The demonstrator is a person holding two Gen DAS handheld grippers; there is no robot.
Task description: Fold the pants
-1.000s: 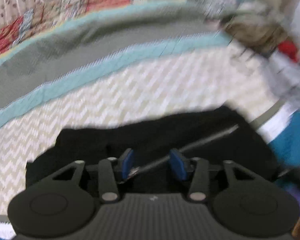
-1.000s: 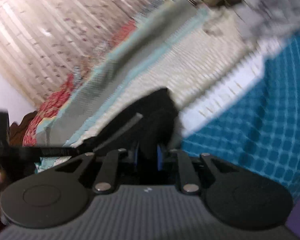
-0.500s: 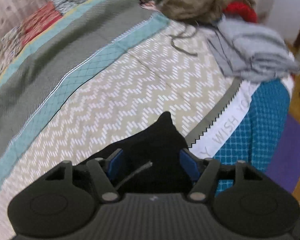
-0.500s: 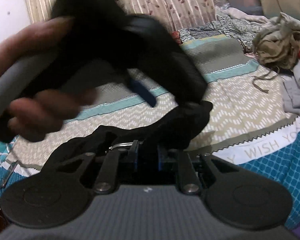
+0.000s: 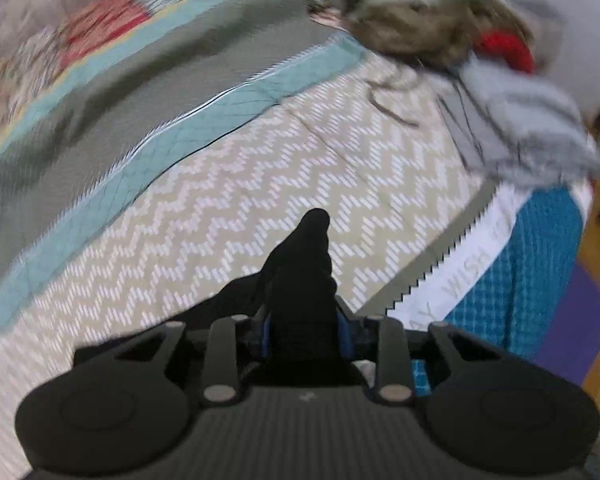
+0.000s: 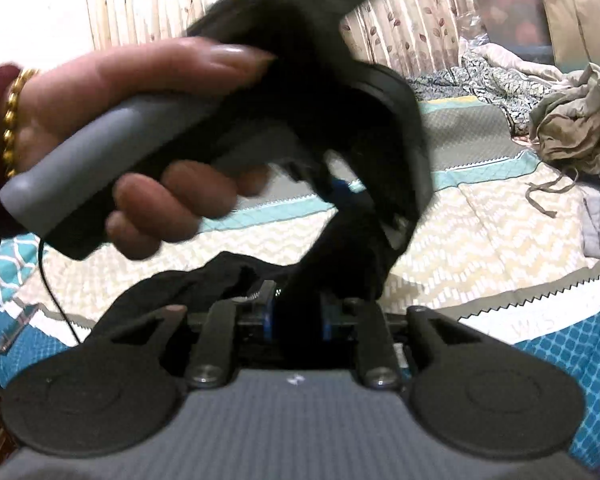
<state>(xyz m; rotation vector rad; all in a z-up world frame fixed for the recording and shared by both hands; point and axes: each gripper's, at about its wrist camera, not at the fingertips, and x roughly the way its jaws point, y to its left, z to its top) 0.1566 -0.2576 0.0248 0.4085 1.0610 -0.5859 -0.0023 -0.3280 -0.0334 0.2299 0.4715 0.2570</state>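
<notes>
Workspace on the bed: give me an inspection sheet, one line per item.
Surface: bedspread, chevron pattern with teal and grey bands.
Job's things: black pants, bunched and held up off the bed by both grippers.
Clutter: tan garment heap, grey clothes, something red between them.
Grippers: left gripper shut on the pants; right gripper shut on the pants.
Cables: thin black cable hanging below the left hand.
Surroundings: patterned curtain, white wall.
</notes>
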